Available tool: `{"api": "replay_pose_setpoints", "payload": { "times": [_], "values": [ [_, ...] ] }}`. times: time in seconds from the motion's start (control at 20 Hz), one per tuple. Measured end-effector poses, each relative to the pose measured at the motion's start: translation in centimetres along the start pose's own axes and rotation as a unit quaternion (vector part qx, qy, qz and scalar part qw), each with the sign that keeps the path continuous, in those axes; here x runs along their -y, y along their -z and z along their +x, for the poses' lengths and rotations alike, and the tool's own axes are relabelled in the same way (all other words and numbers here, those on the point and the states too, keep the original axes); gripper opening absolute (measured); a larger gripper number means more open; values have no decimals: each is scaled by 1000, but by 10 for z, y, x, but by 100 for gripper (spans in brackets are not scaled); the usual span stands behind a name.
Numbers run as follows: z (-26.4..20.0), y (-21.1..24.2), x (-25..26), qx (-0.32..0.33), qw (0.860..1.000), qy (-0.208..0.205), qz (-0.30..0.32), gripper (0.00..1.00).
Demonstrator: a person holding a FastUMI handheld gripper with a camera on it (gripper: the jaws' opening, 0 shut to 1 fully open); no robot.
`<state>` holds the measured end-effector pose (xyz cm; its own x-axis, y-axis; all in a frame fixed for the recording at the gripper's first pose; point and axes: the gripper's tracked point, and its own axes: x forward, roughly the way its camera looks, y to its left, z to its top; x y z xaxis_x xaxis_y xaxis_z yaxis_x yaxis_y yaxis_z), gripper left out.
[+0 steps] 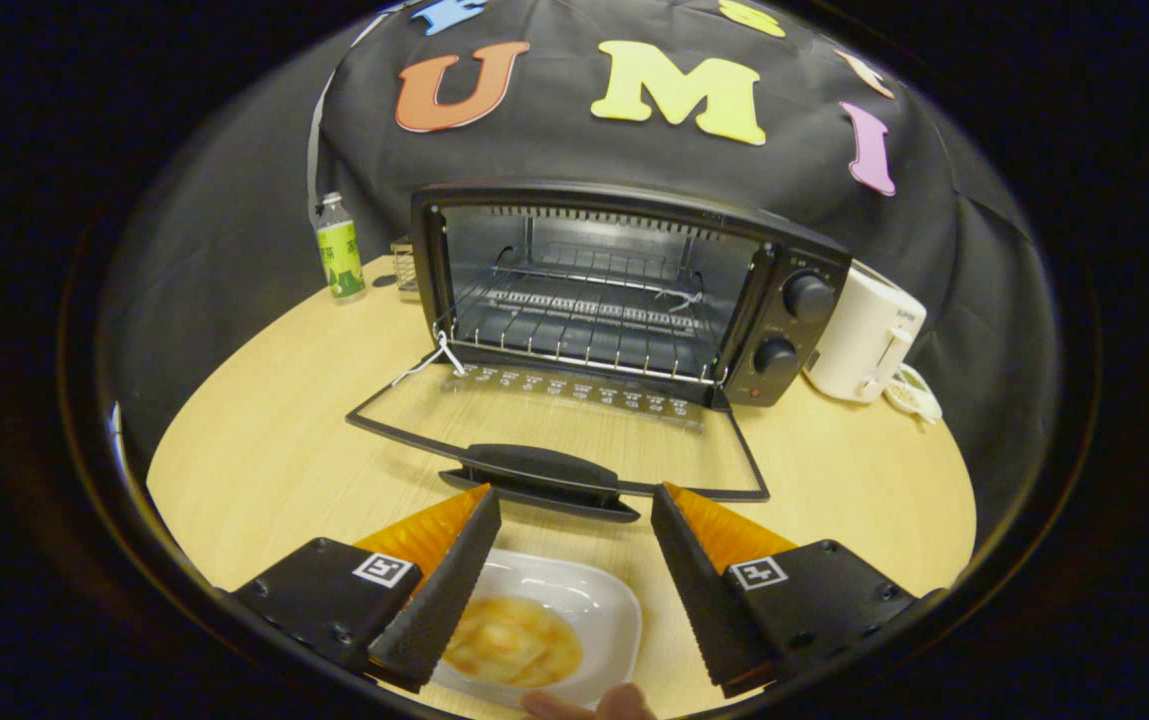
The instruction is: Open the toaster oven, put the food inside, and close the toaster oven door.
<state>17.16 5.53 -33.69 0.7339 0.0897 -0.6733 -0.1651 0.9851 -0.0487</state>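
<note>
White plate [589,610], one toaster oven [624,290], tool [574,520] open

Colour rundown, using the toaster oven [624,290] as the anchor: it's black all over, with a silvery wire rack [584,335] inside and black knobs [809,297] on its right side. Its glass door [559,440] lies open in front, clear with a black frame and black handle. The table [264,460] under it is pale wood grain. Left of the oven there's a clear bottle [339,245] with a green and yellow label. Right of it, a cream-white appliance [864,335]. In front of the oven door, a white dish [574,600] with yellowish-orange food [514,640]. The gripper [574,520] has its fingers spread apart over that dish, with small black-and-white square markers on black housings.
</note>
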Motion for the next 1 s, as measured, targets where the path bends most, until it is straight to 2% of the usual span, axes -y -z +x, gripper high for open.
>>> {"api": "replay_pose_setpoints", "payload": {
  "times": [0.2, 0.5, 0.75, 0.9, 1.0],
  "values": [
    [-8, -8, -3, 10, 1000, -11, -7, 100],
    [-63, -26, -15, 95, 995, -19, -23, 99],
    [-100, -4, -31, 128, 990, -38, -41, 100],
    [-101, 20, -35, 119, 991, -49, -40, 100],
    [-99, 30, -29, 116, 991, -37, -46, 100]
  ]
}}
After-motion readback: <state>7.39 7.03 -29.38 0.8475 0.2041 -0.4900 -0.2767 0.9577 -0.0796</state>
